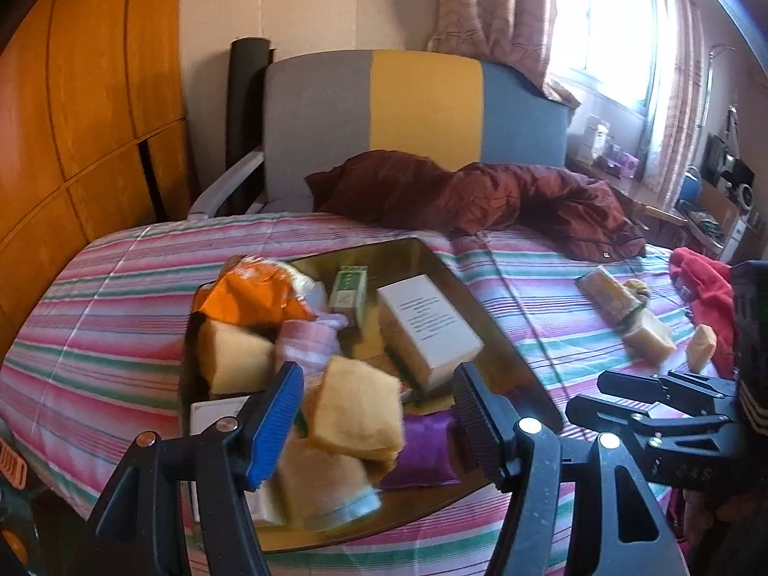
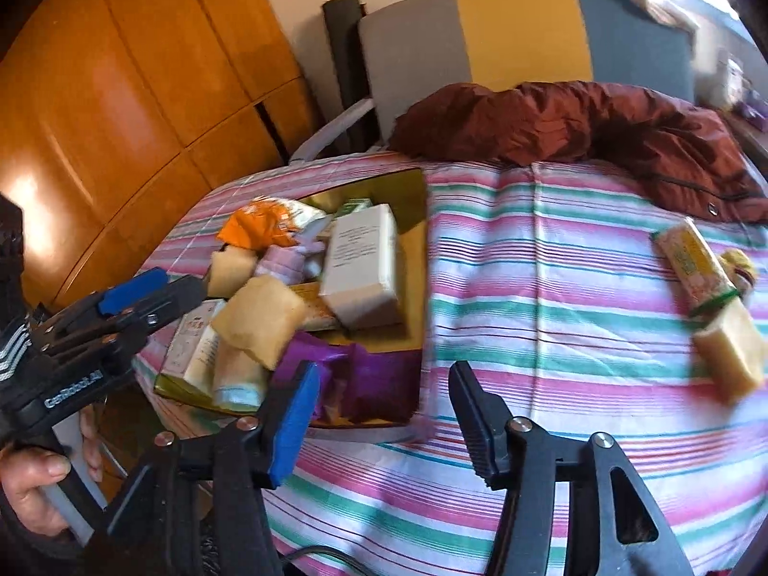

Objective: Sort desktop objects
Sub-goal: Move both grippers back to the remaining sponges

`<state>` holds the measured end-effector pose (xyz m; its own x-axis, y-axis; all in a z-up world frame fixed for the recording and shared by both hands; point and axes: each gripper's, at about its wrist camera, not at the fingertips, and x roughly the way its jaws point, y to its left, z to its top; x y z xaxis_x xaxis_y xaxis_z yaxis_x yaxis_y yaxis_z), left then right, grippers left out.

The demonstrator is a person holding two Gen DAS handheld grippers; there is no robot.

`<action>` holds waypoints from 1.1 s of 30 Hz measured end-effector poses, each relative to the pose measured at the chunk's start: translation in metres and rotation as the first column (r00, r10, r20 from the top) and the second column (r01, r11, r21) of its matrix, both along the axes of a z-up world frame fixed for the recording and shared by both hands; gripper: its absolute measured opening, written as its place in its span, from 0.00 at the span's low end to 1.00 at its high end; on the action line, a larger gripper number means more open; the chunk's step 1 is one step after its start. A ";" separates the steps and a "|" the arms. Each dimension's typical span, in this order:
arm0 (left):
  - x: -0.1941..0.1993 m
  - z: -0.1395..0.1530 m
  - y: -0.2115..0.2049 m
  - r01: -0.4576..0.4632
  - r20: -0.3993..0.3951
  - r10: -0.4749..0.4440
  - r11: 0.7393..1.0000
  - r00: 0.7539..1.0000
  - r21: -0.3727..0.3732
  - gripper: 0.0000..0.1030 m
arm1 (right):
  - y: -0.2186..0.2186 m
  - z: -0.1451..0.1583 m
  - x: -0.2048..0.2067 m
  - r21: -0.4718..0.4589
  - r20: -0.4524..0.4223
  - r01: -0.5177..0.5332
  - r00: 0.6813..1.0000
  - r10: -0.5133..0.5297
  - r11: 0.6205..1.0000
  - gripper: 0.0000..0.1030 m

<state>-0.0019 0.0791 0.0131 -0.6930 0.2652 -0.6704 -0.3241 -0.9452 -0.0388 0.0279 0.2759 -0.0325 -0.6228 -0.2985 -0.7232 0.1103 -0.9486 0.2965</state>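
striped bedspread (image 2: 552,249) holds a gold tray (image 2: 415,230) heaped with sponges, boxes, packets; both grippers' jaws gape wide, empty

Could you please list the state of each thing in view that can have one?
Left claw: open, empty, over the tray.
Right claw: open, empty.
Gold tray: heaped with items.
Yellow sponge: blurred, atop the heap.
White box: closed, tilted.
Loose sponge: lying outside the tray.
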 end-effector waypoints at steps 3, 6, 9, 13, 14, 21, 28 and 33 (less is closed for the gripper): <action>0.000 0.003 0.012 0.041 -0.010 -0.041 0.999 0.999 0.005 0.64 | 0.018 -0.004 0.003 -0.002 0.024 0.049 0.999 -0.049 0.999 0.59; 0.000 0.005 0.024 0.080 -0.005 -0.080 0.997 0.997 0.012 0.64 | 0.039 -0.006 0.006 -0.010 0.044 0.111 0.993 -0.111 0.994 0.61; 0.000 0.006 0.041 0.126 -0.005 -0.126 0.992 0.992 0.008 0.64 | 0.062 -0.007 0.010 -0.004 0.059 0.176 0.983 -0.175 0.984 0.62; 0.003 0.005 0.068 0.195 -0.001 -0.195 0.981 0.981 -0.009 0.64 | 0.095 -0.007 0.020 0.013 0.069 0.256 0.964 -0.256 0.967 0.62; 0.002 0.005 0.072 0.208 0.002 -0.208 0.978 0.978 -0.008 0.64 | 0.107 -0.007 0.024 0.016 0.073 0.284 0.956 -0.284 0.959 0.62; 0.003 0.001 0.109 0.300 0.023 -0.300 0.954 0.954 -0.007 0.64 | 0.188 -0.001 0.055 0.044 0.071 0.480 0.873 -0.482 0.876 0.63; 0.000 -0.010 0.148 0.380 0.073 -0.379 0.925 0.923 -0.006 0.64 | 0.278 0.003 0.090 0.032 0.068 0.705 0.706 -0.705 0.708 0.70; -0.005 -0.021 0.176 0.429 0.121 -0.426 0.903 0.896 0.001 0.65 | 0.315 -0.013 0.082 0.083 0.113 0.746 0.651 -0.750 0.661 0.70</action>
